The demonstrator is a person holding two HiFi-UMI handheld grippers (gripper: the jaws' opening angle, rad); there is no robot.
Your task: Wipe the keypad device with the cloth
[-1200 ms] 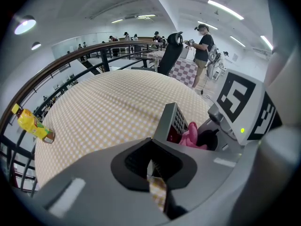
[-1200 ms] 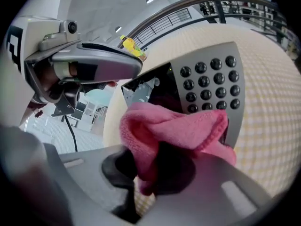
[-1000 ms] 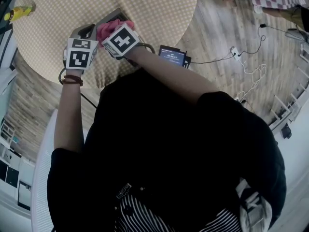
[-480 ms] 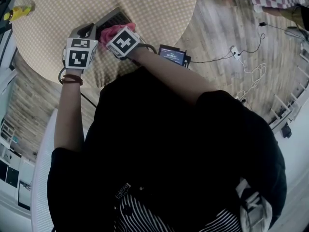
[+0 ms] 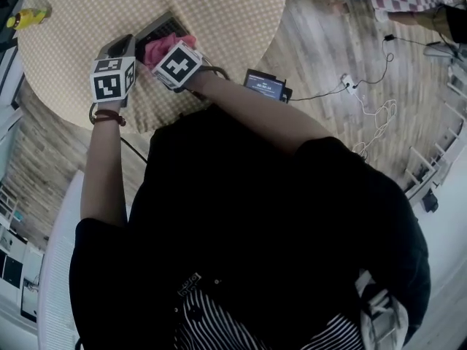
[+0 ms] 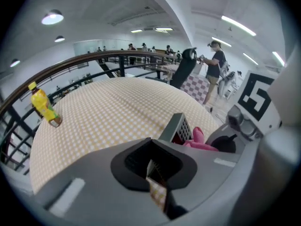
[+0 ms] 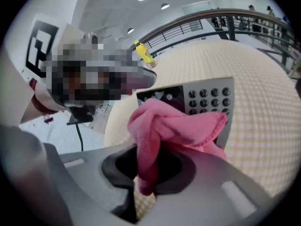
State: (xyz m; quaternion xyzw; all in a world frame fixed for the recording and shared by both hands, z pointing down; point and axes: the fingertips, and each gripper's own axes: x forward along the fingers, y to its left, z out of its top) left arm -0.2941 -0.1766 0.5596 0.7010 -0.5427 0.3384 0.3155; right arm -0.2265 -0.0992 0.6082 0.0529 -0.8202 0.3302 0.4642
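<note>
Clamps the pink cloth point(image 7: 175, 125) in the right gripper point(image 7: 137, 196), bunched against the grey keypad device point(image 7: 209, 97) just ahead on the checked table point(image 6: 106, 108), sets the left gripper point(image 6: 158, 188), jaws together and empty, beside that device, with a yellow bottle point(image 6: 43, 105), label unreadable, far ahead-left.

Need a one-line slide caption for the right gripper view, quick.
Right gripper clamps a pink cloth over the grey keypad device on the checked table.

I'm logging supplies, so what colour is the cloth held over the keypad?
Pink. The cloth shows best in the right gripper view.
</note>
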